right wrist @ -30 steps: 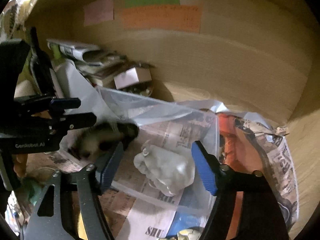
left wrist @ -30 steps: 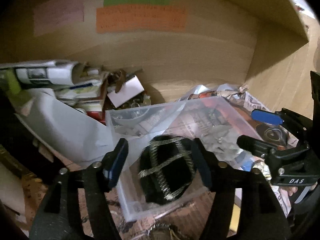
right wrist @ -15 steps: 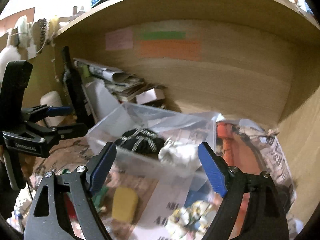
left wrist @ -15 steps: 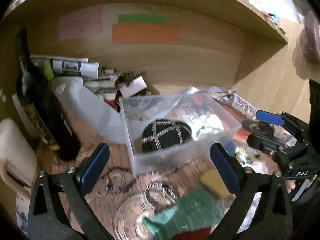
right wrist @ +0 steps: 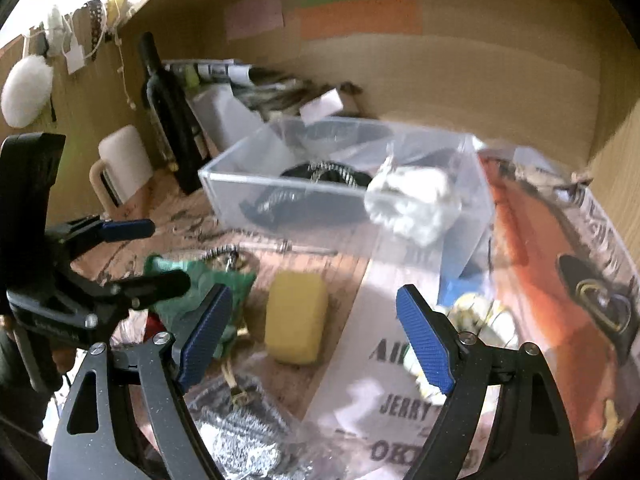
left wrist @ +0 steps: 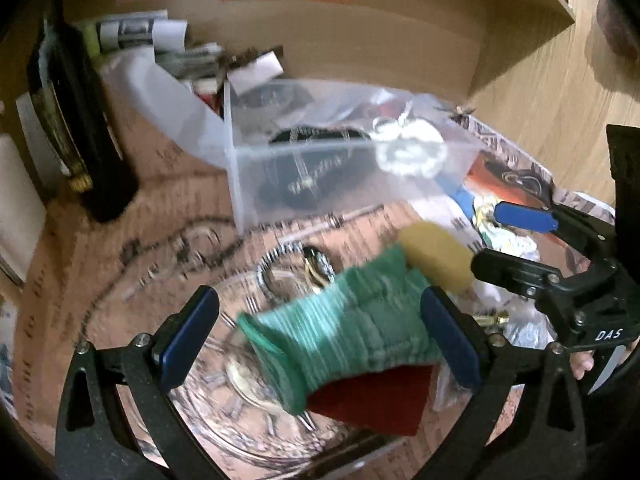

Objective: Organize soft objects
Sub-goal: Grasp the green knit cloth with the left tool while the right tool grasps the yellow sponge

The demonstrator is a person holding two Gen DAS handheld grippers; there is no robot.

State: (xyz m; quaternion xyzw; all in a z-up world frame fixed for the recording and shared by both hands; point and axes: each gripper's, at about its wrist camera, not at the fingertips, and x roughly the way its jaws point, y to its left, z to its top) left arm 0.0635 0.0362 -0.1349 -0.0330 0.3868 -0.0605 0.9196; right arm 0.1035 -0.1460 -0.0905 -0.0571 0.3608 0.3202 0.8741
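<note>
1. Clear plastic bin (right wrist: 348, 196) at the back of the counter (left wrist: 120, 216), already holding a black pouch with silver trim (right wrist: 320, 178) and a crumpled white soft item (right wrist: 412, 200); rigid walls, likely light enough to slide if knocked.
2. Green ribbed cloth (left wrist: 344, 328) lying over a red piece, between the wide-apart jaws of the left gripper (left wrist: 320, 340) and not clamped (view blurred). Probably limp and light; best pinched at a bunched fold near the middle, not at a thin edge that would slip out.
3. Yellow sponge (right wrist: 296, 316) just beside the cloth, ahead of the right gripper (right wrist: 316, 336), jaws apart and empty. Judged springy and featherweight, non-fragile; taken across the short sides, should compress and grip well.
</note>
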